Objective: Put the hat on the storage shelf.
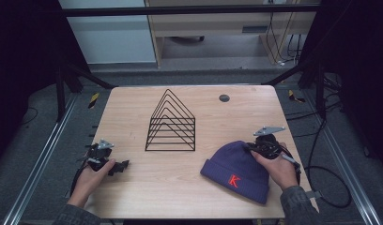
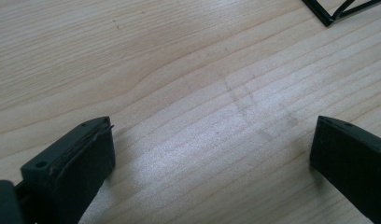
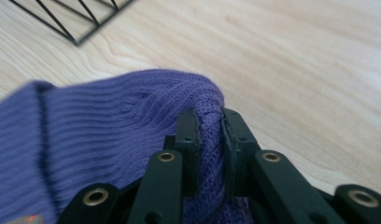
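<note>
Purple ribbed beanie [image 1: 236,168], red K on cuff, pinched by right gripper [image 3: 210,140]; left gripper [image 2: 212,154] fingers spread.

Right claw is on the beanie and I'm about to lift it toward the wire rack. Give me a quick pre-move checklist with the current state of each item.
1. Right claw shut on the beanie: ok, knit fabric is pinched between its jaws.
2. Depth of grip: cannot tell; a fold near the crown is held, but how much is unclear.
3. Left claw free: ok, jaws wide apart over bare table, holding nothing.
4. Path to the wire rack: ok, nothing lies between beanie and rack in the high view.
5. Rack upright: ok, it stands on its base at mid-table.
6. Beanie free of snags: cannot tell, its underside is hidden.
</note>
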`<move>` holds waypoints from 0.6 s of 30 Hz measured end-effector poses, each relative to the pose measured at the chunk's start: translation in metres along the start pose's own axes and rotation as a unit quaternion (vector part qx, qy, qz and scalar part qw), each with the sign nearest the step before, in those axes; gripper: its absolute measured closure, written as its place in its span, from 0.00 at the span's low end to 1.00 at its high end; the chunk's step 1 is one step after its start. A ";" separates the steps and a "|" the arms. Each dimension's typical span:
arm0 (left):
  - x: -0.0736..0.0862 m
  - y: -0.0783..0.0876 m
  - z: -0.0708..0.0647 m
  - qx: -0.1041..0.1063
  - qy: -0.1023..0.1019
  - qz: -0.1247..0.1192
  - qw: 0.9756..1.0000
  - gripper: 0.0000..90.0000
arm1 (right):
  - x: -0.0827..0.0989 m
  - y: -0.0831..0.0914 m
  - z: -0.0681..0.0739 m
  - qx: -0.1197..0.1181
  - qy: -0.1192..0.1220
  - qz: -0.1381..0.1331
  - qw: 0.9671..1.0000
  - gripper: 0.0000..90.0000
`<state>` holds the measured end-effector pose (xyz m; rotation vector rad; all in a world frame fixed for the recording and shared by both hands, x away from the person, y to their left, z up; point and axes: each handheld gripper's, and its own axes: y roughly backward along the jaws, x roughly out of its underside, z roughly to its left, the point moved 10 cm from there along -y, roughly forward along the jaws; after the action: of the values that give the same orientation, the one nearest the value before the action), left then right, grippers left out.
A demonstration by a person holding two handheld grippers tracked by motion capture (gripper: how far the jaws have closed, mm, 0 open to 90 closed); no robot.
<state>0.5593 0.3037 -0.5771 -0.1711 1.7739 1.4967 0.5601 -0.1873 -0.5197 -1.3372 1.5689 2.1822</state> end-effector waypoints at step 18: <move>-0.018 0.022 0.004 -0.015 0.004 -0.053 0.998 0.05 | -0.027 0.072 0.051 -0.030 0.048 -0.095 0.994 0.88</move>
<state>0.5612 0.3066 -0.5485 -0.2832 1.7230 1.4487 0.5065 -0.1683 -0.4472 -1.5601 1.3528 2.0936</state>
